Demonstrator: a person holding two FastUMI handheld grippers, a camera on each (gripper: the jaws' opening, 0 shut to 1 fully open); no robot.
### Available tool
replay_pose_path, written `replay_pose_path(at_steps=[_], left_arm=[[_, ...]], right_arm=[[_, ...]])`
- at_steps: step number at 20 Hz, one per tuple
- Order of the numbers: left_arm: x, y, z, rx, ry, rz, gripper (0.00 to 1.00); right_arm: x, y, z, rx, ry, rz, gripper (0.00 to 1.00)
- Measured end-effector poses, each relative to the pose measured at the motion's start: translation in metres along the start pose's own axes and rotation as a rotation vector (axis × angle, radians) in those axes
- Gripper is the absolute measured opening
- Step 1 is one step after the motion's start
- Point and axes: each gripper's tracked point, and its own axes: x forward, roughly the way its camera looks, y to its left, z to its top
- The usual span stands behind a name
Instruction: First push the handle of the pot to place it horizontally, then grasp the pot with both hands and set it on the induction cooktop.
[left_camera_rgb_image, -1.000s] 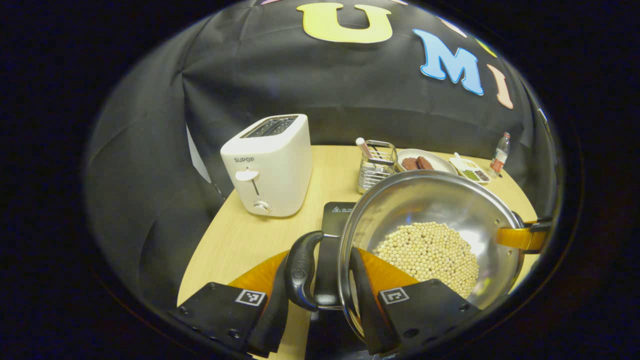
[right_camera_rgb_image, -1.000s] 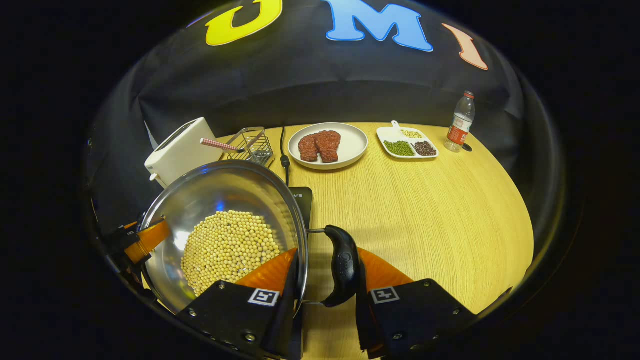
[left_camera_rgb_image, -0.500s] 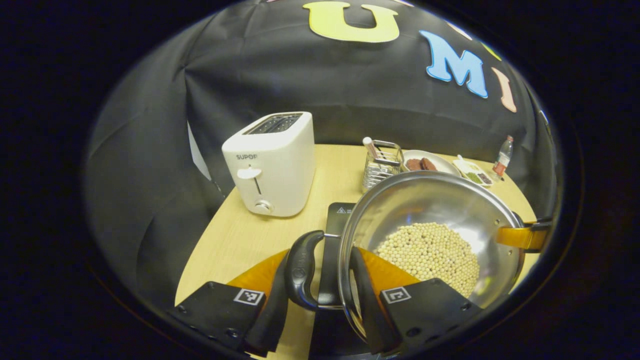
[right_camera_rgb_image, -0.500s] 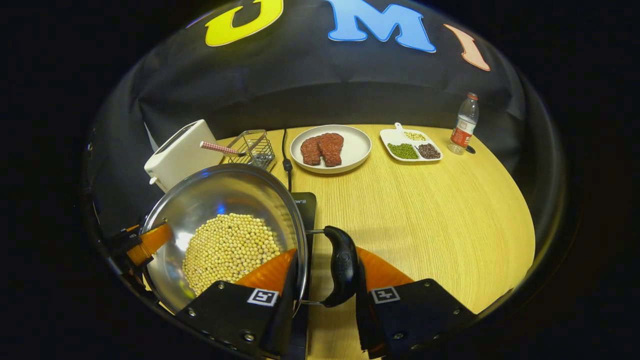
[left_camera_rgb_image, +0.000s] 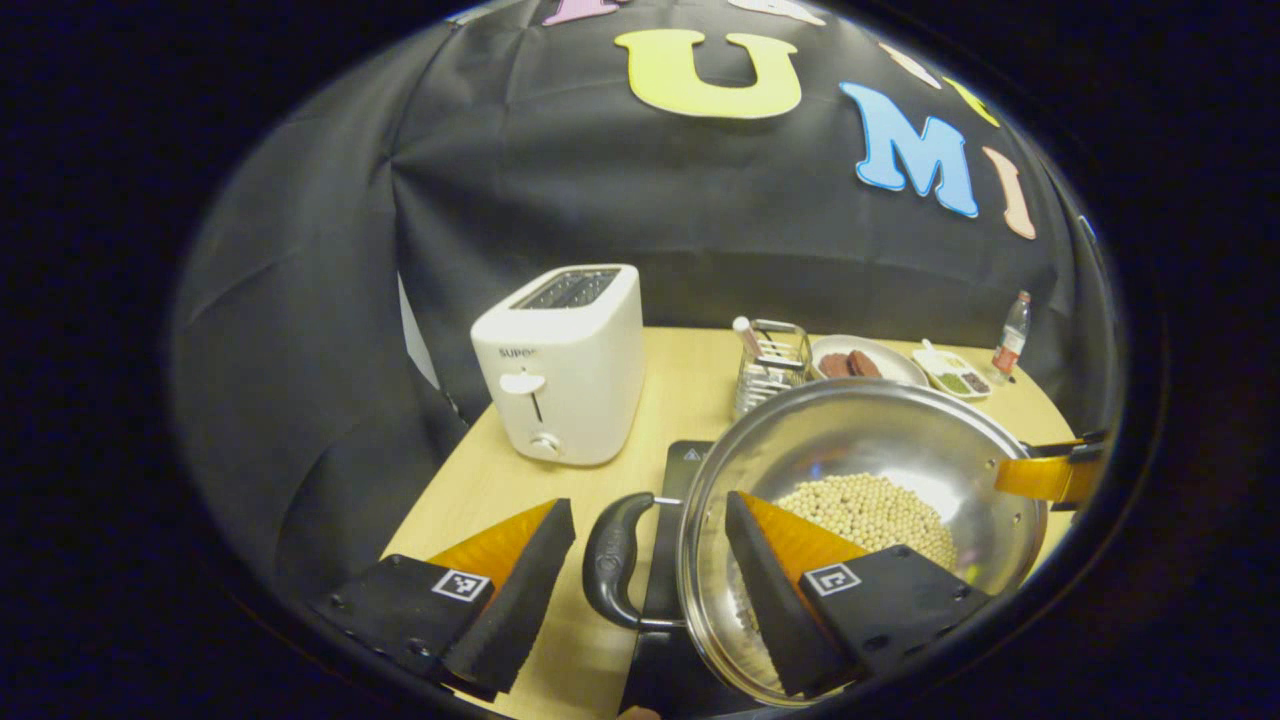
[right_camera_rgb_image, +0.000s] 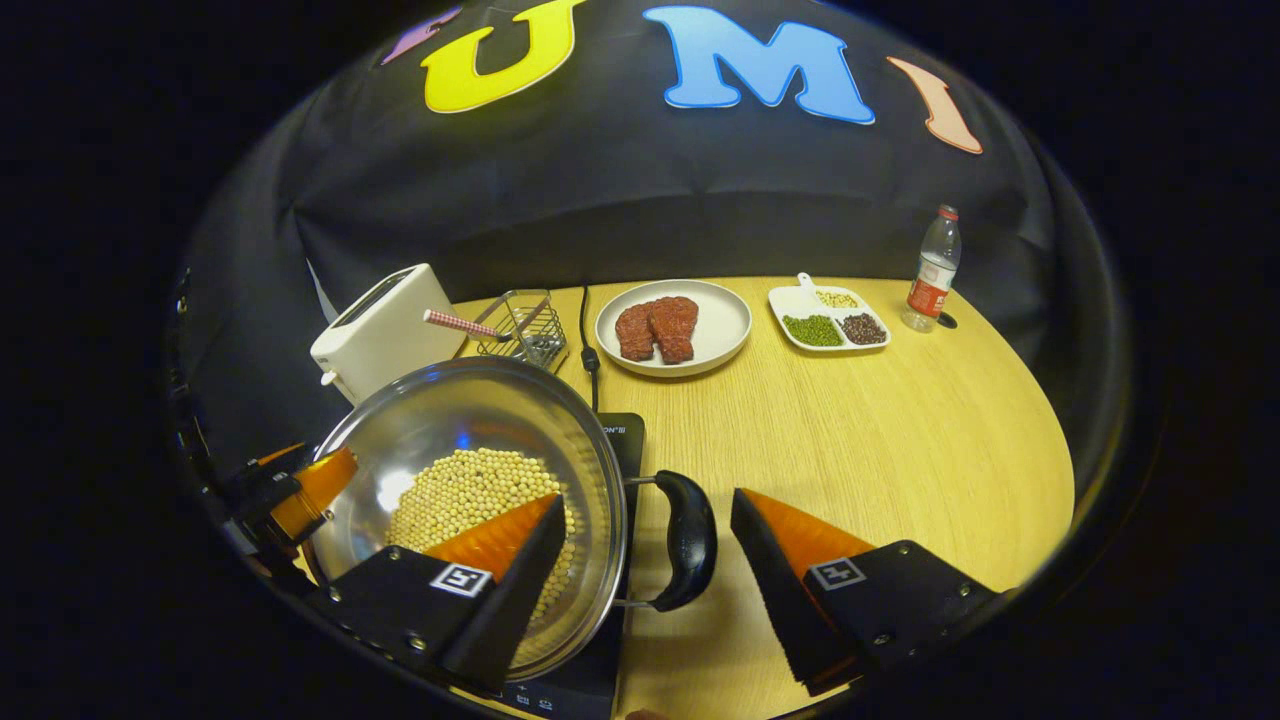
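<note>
The pot is a shiny steel one, wide and round, with a bright rolled rim and a mirror-like inner wall that catches glints of light. Its bottom is covered by a heap of pale round beans. Two dark, curved loop handles stand out from opposite sides on thin metal rods, each lying level with the rim: one handle shows in the left gripper view, the other handle in the right gripper view. The pot sits on the black cooktop, whose edge and front panel peek out from under it on the wooden counter.

The left claw is spread apart, one finger outside the handle over the counter, the other over the pot's inside; neither finger touches the handle between them. The right claw is likewise spread wide, one finger over the beans, the other out over bare counter, with its handle free in the gap. Each view also shows the other claw's finger at the pot's far rim.

Behind the pot stand a white toaster, a wire basket with a striped straw, a plate with two brown patties, a divided dish of beans, and a bottle. A black cord runs back from the cooktop.
</note>
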Motion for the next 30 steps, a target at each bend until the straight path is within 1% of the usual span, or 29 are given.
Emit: replay_pose_path(at_steps=[2,4,6,7,8,9,10,11,14,16,17,19,23,27,29,30], left_arm=[[-0.009,-0.007,0.012,0.011,-0.026,-0.005,0.94],[-0.019,-0.016,0.03,0.019,-0.077,-0.001,1.0],[-0.033,-0.032,0.05,0.021,-0.133,-0.003,1.0],[-0.043,-0.042,0.061,0.02,-0.17,-0.006,0.94],[-0.052,-0.054,0.072,0.017,-0.196,-0.016,0.97],[-0.061,-0.068,0.081,0.009,-0.222,-0.026,0.97],[-0.073,-0.08,0.093,-0.005,-0.249,-0.03,0.94],[-0.084,-0.093,0.104,-0.022,-0.275,-0.034,0.97],[-0.12,-0.138,0.13,-0.066,-0.346,-0.063,0.97],[-0.151,-0.169,0.137,-0.066,-0.382,-0.073,1.0],[-0.165,-0.184,0.141,-0.061,-0.402,-0.08,0.94],[-0.194,-0.217,0.147,-0.049,-0.436,-0.096,0.94],[-0.25,-0.274,0.141,-0.037,-0.474,-0.113,0.93],[-0.309,-0.305,0.135,-0.042,-0.542,-0.098,0.93],[-0.332,-0.315,0.136,-0.04,-0.573,-0.108,0.93],[-0.342,-0.318,0.139,-0.04,-0.592,-0.111,1.0]], right_arm=[[-0.014,-0.007,0.01,-0.003,-0.041,-0.013,1.0],[-0.03,-0.018,0.025,-0.001,-0.105,-0.019,1.0],[-0.048,-0.033,0.041,-0.009,-0.171,-0.021,1.0],[-0.058,-0.044,0.048,-0.015,-0.199,-0.027,1.0],[-0.068,-0.055,0.055,-0.021,-0.224,-0.036,1.0],[-0.079,-0.067,0.061,-0.028,-0.253,-0.047,1.0],[-0.092,-0.08,0.068,-0.04,-0.286,-0.058,1.0],[-0.105,-0.094,0.074,-0.052,-0.32,-0.069,1.0],[-0.149,-0.129,0.083,-0.086,-0.395,-0.082,1.0],[-0.176,-0.156,0.085,-0.104,-0.432,-0.103,1.0],[-0.19,-0.17,0.084,-0.113,-0.445,-0.114,1.0],[-0.216,-0.193,0.083,-0.119,-0.475,-0.121,0.99],[-0.263,-0.233,0.074,-0.107,-0.529,-0.109,0.99],[-0.304,-0.258,0.064,-0.1,-0.591,-0.088,0.99],[-0.327,-0.263,0.064,-0.089,-0.63,-0.082,0.99],[-0.338,-0.262,0.066,-0.077,-0.655,-0.078,0.99]])
